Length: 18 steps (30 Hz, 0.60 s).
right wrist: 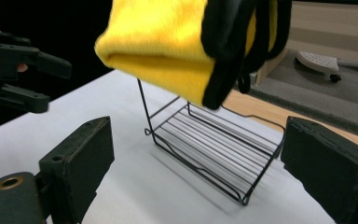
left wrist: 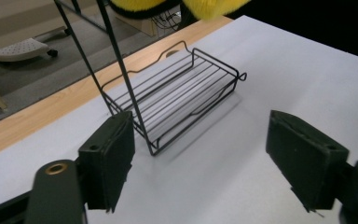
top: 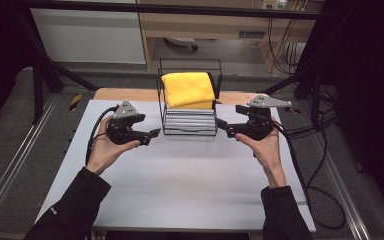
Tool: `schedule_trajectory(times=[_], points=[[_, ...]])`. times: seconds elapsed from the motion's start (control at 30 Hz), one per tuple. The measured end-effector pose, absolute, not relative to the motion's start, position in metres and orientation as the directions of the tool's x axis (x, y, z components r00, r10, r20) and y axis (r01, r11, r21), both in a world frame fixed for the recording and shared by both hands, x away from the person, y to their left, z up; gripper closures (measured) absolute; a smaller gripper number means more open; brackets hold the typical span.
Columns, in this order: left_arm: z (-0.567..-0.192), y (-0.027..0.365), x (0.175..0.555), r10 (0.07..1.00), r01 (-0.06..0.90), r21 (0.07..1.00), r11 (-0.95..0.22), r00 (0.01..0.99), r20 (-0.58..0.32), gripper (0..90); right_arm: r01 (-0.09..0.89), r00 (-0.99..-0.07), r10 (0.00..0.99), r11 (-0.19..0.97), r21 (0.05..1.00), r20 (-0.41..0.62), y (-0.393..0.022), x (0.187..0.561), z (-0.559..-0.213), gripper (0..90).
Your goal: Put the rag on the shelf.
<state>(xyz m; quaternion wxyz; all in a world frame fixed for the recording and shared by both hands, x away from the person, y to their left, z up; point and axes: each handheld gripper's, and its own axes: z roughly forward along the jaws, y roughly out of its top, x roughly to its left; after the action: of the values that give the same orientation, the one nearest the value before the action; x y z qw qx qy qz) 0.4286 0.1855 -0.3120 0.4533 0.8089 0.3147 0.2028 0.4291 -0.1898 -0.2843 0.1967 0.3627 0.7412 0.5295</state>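
Nearest, the person's forearms come in over the white table, one gripper in each hand. The left gripper sits just left of the rack, its jaws spread wide with nothing between them; the left gripper view shows only bare table and the rack's lower shelf past the pads. The right gripper sits just right of the rack, likewise released and empty, its tips pointing in at the rack's side.

Farther back, the black wire rack stands at the table's far middle. A folded yellow towel lies on its upper shelf, one edge hanging over toward the near side; the lower shelf is bare.

The towel looks just set down, so the step in hand seems to be letting go and clearing away. Next would likely call for both hands to draw back toward the near edge without snagging the wire frame or tugging the overhanging edge.
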Motion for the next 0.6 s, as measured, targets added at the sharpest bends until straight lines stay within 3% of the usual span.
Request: schedule_trajectory(times=[0.27, 0.6], points=[[-0.35, 0.201, 0.408, 0.693, 0.35, 0.847, -0.4, 0.72, 0.029, 8.5, 0.372, -0.655, 0.748, 0.196, 0.907, 0.107, -0.197, 0.417, -0.327, 4.1], [-0.401, 0.225, 0.39, 0.711, 0.403, 0.834, -0.376, 0.703, -0.019, 6.5, 0.445, -0.673, 0.729, 0.263, 0.856, 0.126, -0.21, 0.403, -0.386, 0.6]])
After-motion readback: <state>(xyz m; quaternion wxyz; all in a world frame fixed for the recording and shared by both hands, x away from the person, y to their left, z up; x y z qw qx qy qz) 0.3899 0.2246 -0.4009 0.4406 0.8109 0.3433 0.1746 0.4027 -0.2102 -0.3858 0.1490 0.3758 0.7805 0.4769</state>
